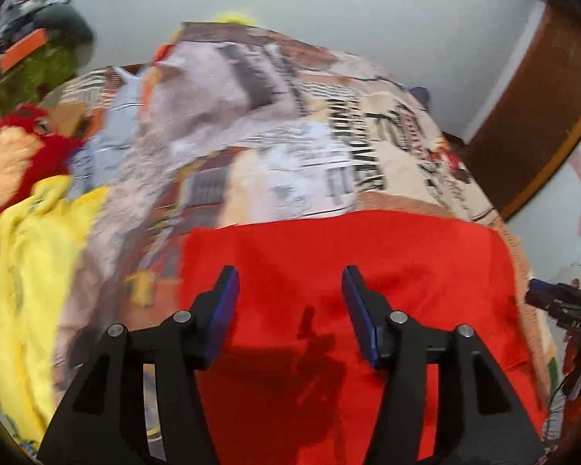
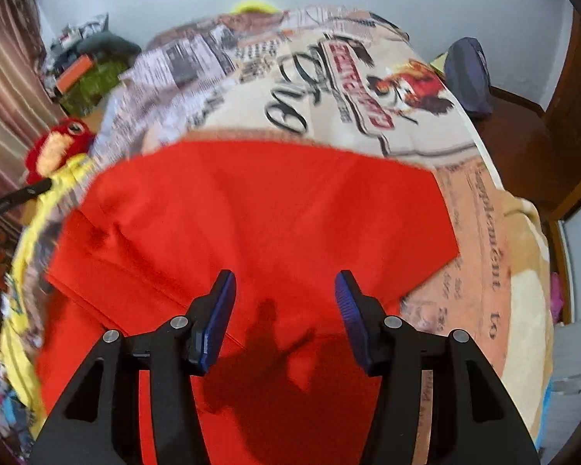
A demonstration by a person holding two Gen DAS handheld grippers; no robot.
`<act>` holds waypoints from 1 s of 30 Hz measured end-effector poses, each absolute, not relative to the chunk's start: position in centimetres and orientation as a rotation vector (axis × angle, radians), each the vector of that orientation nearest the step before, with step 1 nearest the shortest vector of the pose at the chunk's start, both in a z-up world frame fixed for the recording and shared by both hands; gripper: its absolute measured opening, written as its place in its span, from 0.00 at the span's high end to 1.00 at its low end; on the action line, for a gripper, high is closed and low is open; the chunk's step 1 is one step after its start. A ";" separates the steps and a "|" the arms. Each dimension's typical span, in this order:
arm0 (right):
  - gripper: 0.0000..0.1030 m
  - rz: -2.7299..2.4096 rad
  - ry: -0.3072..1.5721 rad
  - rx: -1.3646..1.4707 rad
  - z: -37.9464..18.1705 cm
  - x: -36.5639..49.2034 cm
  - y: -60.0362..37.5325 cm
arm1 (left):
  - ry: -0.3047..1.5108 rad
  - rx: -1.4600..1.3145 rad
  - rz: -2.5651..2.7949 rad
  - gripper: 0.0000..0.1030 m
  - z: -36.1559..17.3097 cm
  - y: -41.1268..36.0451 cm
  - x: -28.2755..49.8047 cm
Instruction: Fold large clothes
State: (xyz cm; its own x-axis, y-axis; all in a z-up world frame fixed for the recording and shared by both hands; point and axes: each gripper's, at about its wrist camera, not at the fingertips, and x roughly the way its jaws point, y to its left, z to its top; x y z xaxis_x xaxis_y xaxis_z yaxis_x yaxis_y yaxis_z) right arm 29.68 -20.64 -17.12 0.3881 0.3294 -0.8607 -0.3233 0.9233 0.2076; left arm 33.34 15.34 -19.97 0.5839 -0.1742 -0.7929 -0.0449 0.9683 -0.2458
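I see a bed covered by a bedspread printed like old newspaper pages, and I use that bedspread as my landmark. A bright red garment lies flat on the near part of the bedspread, with a folded layer whose edges show as straight creases; its far edge runs across the print.

My left gripper hangs above the red garment, its blue pads standing apart with only bare red cloth showing in the gap; nothing is clamped. My right gripper also hangs above the garment, pads spread, holding nothing. Each tool casts a dark shadow onto the red cloth below it.

At the left edge of the bedspread lies a yellow cloth, and just beyond it a red plush toy with a pale face. At the far right corner of the bedspread sits a dark blue bag. Behind the bedspread is a plain pale wall. The left view is blurred.
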 end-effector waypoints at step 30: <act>0.43 0.356 1.252 0.010 -20.4 22.9 -23.4 | 1.156 -0.167 0.048 0.37 -28.5 15.0 21.1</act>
